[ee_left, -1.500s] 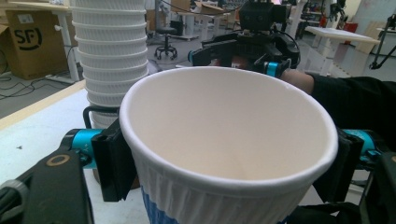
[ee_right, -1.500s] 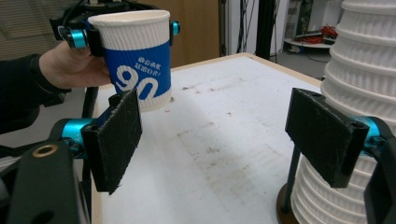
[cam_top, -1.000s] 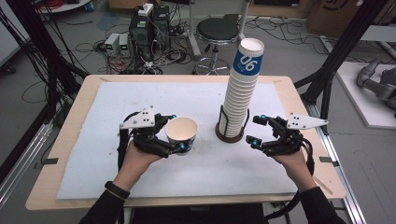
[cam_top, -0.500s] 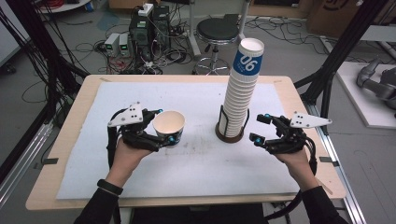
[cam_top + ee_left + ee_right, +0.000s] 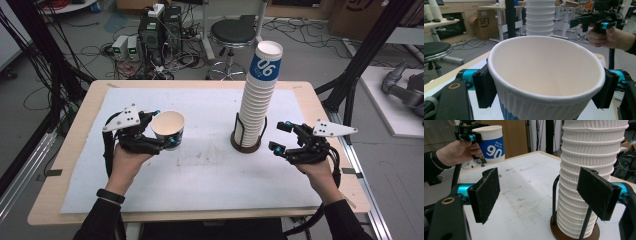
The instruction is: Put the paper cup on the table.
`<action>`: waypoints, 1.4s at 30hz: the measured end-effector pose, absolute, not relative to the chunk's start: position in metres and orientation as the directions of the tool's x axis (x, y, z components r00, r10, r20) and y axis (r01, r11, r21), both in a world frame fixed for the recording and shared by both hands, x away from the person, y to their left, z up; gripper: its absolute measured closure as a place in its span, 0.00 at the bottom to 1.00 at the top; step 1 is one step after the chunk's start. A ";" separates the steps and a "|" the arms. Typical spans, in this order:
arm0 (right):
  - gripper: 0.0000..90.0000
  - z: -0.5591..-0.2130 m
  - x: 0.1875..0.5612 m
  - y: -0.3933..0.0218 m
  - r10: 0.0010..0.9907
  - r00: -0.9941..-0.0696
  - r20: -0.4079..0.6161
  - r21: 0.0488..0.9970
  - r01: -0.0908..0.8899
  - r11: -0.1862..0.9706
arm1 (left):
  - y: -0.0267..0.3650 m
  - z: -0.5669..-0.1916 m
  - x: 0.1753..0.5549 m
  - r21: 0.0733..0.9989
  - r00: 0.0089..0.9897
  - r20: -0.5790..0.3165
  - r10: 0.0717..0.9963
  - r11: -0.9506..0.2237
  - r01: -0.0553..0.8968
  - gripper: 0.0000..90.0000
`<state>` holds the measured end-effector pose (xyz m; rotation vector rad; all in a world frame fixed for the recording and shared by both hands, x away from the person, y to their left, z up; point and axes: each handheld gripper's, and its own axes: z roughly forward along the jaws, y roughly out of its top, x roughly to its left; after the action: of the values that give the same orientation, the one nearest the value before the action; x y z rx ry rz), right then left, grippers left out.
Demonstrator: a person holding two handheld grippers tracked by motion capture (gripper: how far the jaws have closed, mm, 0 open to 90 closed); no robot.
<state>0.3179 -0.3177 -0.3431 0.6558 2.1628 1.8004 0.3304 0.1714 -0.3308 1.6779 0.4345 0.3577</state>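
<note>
A white paper cup [image 5: 168, 129] with a blue band is held upright above the table's left half, my left gripper [image 5: 162, 129] shut on it. Seen from the left gripper view, both black pads press the sides of the cup [image 5: 544, 82] just under its rim. A tall stack of the same cups [image 5: 258, 95] stands in a dark round holder [image 5: 246, 143] right of centre. My right gripper [image 5: 280, 136] hovers just right of that stack, open and holding nothing. In the right gripper view the stack [image 5: 591, 177] rises close ahead between the pads, and the held cup [image 5: 491, 143] shows far off.
A white mat [image 5: 200, 165] covers the wooden table [image 5: 70, 165]. Behind the table are a black stool [image 5: 232, 34], computer boxes [image 5: 155, 30] and cables on the floor. Black frame posts [image 5: 357, 65] stand at both sides.
My left gripper has carried the cup to the left, away from the stack. The right gripper has stayed where it was.
</note>
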 end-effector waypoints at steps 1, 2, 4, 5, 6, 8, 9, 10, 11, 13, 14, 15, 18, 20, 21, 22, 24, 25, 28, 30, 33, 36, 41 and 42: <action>0.21 -0.343 0.318 -0.318 0.491 -0.866 0.095 0.974 0.183 0.135 | 0.172 -0.331 0.331 0.989 0.876 -0.010 0.482 -0.125 0.080 0.25; 0.21 -0.343 0.318 -0.318 0.493 -0.865 0.095 0.974 0.184 0.135 | 0.173 -0.331 0.332 0.989 0.875 -0.010 0.485 -0.124 0.080 0.25; 0.21 -0.343 0.318 -0.319 0.500 -0.860 0.099 0.974 0.188 0.130 | 0.175 -0.332 0.333 0.989 0.866 -0.002 0.500 -0.127 0.076 0.25; 0.21 -0.343 0.318 -0.319 0.500 -0.860 0.104 0.974 0.189 0.124 | 0.176 -0.332 0.333 0.989 0.863 0.000 0.505 -0.129 0.075 0.25; 0.21 -0.343 0.318 -0.320 0.500 -0.860 0.103 0.975 0.185 0.119 | 0.177 -0.332 0.334 0.988 0.861 0.002 0.509 -0.132 0.075 0.25; 0.21 -0.343 0.319 -0.321 0.508 -0.855 0.099 0.976 0.183 0.118 | 0.179 -0.333 0.335 0.988 0.854 0.006 0.521 -0.135 0.075 0.25; 0.21 -0.343 0.319 -0.321 0.508 -0.855 0.107 0.975 0.190 0.115 | 0.179 -0.334 0.336 0.988 0.850 0.007 0.526 -0.136 0.076 0.25; 0.21 -0.343 0.319 -0.322 0.512 -0.853 0.106 0.975 0.191 0.117 | 0.180 -0.335 0.336 0.987 0.847 0.008 0.532 -0.138 0.078 0.25; 0.21 -0.343 0.319 -0.322 0.514 -0.852 0.105 0.975 0.190 0.116 | 0.181 -0.336 0.337 0.987 0.845 0.011 0.535 -0.141 0.076 0.25; 0.21 -0.343 0.319 -0.322 0.515 -0.851 0.104 0.976 0.188 0.112 | 0.182 -0.338 0.339 0.987 0.835 0.016 0.550 -0.142 0.075 0.25; 0.21 -0.343 0.319 -0.322 0.515 -0.851 0.105 0.976 0.188 0.112 | 0.183 -0.339 0.340 0.987 0.827 0.016 0.562 -0.142 0.078 0.25; 0.21 -0.343 0.319 -0.322 0.512 -0.852 0.108 0.976 0.189 0.109 | 0.184 -0.339 0.341 0.985 0.820 0.023 0.572 -0.152 0.078 0.25; 0.21 -0.343 0.320 -0.323 0.516 -0.850 0.108 0.976 0.191 0.109 | 0.187 -0.342 0.344 0.987 0.801 0.029 0.598 -0.143 0.070 0.25; 0.21 -0.343 0.320 -0.323 0.521 -0.847 0.104 0.976 0.187 0.109 | 0.189 -0.345 0.345 0.989 0.784 0.033 0.619 -0.132 0.062 0.25; 0.21 -0.342 0.320 -0.324 0.522 -0.846 0.111 0.975 0.194 0.106 | 0.190 -0.346 0.346 0.989 0.782 0.036 0.623 -0.135 0.062 0.25; 0.21 -0.342 0.320 -0.324 0.521 -0.846 0.110 0.975 0.193 0.107 | 0.190 -0.348 0.348 0.988 0.773 0.034 0.634 -0.136 0.069 0.25; 0.21 -0.342 0.320 -0.324 0.524 -0.845 0.110 0.975 0.193 0.107 | 0.192 -0.352 0.350 0.989 0.758 0.029 0.651 -0.131 0.075 0.25; 0.21 -0.342 0.320 -0.324 0.525 -0.845 0.104 0.977 0.186 0.106 | 0.192 -0.354 0.352 0.988 0.748 0.029 0.663 -0.131 0.078 0.25; 0.21 -0.342 0.320 -0.324 0.525 -0.844 0.107 0.976 0.190 0.107 | 0.194 -0.360 0.358 0.987 0.722 0.021 0.691 -0.128 0.094 0.25; 0.21 -0.342 0.320 -0.324 0.524 -0.844 0.110 0.975 0.193 0.107 | 0.195 -0.364 0.361 0.987 0.711 0.006 0.703 -0.117 0.108 0.25; 0.21 -0.343 0.321 -0.323 0.524 -0.845 0.108 0.975 0.192 0.109 | 0.196 -0.369 0.368 0.984 0.691 -0.010 0.722 -0.115 0.134 0.25; 0.21 -0.343 0.322 -0.322 0.523 -0.846 0.103 0.976 0.188 0.112 | 0.196 -0.374 0.373 0.983 0.671 -0.034 0.740 -0.096 0.155 0.24; 0.21 -0.343 0.323 -0.322 0.522 -0.846 0.107 0.976 0.190 0.108 | 0.196 -0.380 0.381 0.982 0.651 -0.057 0.757 -0.074 0.172 0.24; 0.21 -0.343 0.323 -0.322 0.521 -0.847 0.107 0.976 0.190 0.108 | 0.196 -0.381 0.383 0.982 0.648 -0.055 0.760 -0.077 0.174 0.24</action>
<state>0.3227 -0.3224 -0.3432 0.7039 2.1248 1.8043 0.3826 0.1960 -0.3808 1.6081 0.7872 0.5789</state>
